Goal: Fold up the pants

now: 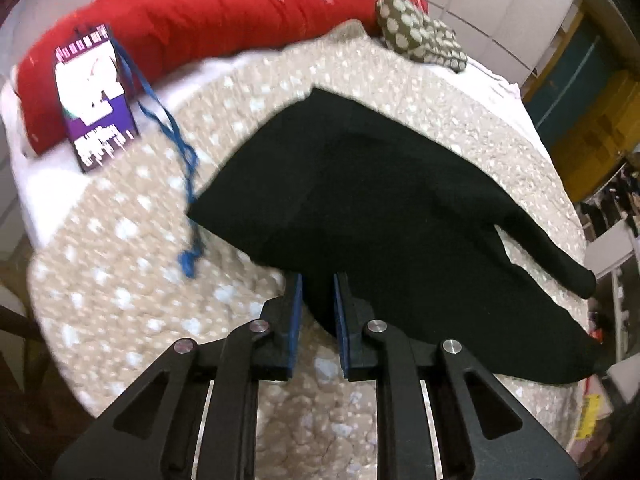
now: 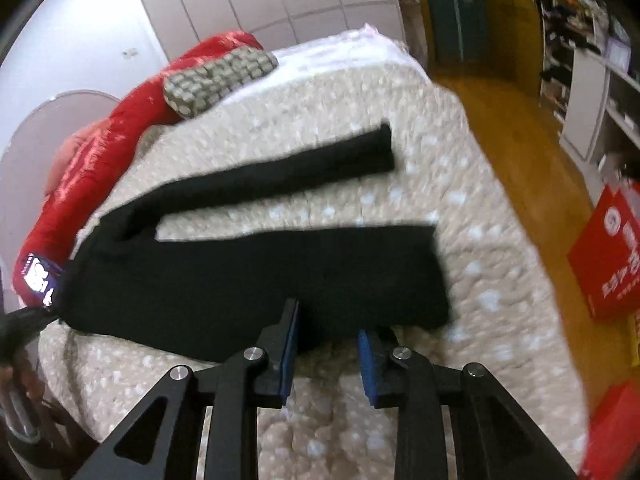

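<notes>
- Two legs of the black pants [image 2: 256, 280] lie apart on the bed [image 2: 460, 208]; I judge folding barely begun.
- My left gripper [image 1: 318, 312] pinches the fabric edge.
- My right gripper [image 2: 328, 344] is spread at the near leg's hem.

Purple tag [image 1: 95, 98] print blurred, unreadable
</notes>
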{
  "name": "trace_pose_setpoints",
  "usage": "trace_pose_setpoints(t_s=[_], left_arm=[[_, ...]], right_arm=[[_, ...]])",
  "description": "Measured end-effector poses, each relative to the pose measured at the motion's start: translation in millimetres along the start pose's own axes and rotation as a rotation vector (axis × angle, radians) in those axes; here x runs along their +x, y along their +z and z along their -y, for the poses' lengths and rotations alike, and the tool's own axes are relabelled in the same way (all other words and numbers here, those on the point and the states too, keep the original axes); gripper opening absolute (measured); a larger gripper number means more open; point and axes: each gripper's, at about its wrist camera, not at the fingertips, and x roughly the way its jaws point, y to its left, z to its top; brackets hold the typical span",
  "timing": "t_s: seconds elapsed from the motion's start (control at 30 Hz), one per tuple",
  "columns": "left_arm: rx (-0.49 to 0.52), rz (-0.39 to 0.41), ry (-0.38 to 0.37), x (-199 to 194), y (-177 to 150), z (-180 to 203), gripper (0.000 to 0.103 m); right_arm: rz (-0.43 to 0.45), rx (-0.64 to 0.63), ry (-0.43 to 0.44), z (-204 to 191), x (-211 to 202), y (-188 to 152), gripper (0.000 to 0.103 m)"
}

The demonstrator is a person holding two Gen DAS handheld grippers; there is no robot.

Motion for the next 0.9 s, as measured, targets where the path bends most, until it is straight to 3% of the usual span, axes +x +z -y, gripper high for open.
trace_pose_setpoints(t_s=[0.07,0.2,0.23,0.43,0.57,0.63,0.7,0.8,0.9], left_arm=[[0.018,0.033,0.019,-10.3,3.2,2.0,0.013],[0.018,0.065,-0.007,-16.0,11.0,7.7,0.045],[0.016,0.072,-0.006,-15.4,12.1,9.3,0.047],[0.046,0.034,-0.012,9.2,22.6,28.5,0.047],[0.069,0.015,-0.038,19.9,23.5,41.8,0.047],[0.084,0.020,-0.044,21.1,23.1,48.3,0.047],[0.092,0.020,-0.047,24.5,23.8,53.0,0.047],[0.094,0.009,-0.043,34.0,26.8,56.9,0.047],[0.104,0.004,-0.031,44.1,29.1,58.1,0.047]], right_arm=[[0.045,-0.008,0.019,-3.2,-18.3,7.7,0.025],[0.085,-0.080,0.109,-43.6,-20.6,25.9,0.025],[0.080,-0.102,0.121,-55.3,-13.9,27.0,0.025],[0.039,-0.216,0.151,-128.9,24.4,36.9,0.025],[0.098,-0.205,0.048,-118.7,7.6,46.3,0.025],[0.146,-0.181,-0.037,-99.6,-14.0,51.4,0.025],[0.186,-0.127,-0.066,-77.2,-34.5,57.4,0.027],[0.155,-0.140,-0.003,-74.9,-33.2,62.8,0.029],[0.075,-0.184,0.063,-93.7,-2.9,53.2,0.029]])
